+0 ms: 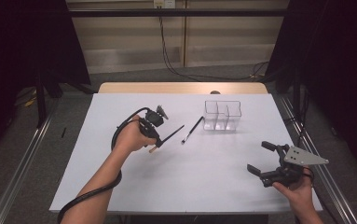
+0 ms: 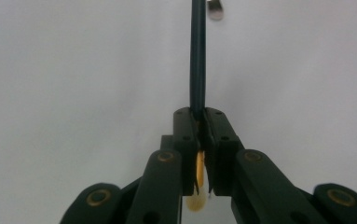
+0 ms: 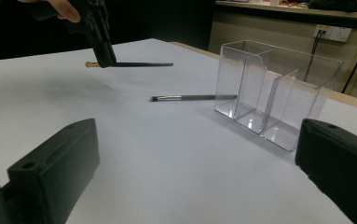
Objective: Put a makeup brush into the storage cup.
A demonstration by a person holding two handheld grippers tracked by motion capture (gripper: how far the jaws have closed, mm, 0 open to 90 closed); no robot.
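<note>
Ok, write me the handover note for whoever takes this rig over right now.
Left gripper: shut on a thin dark brush with a yellowish end, held level above the white table.
Right gripper: open, empty, near the table's right edge.
Second dark thin brush lies on the table beside the clear plastic three-compartment holder, which is empty.
Done: one brush picked up.
Left, probably: both brushes into the holder.

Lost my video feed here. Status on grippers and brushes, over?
Left gripper shut on a dark brush, held level above the table. Right gripper open, empty. Second brush lies beside the clear organizer. Path clear.
</note>
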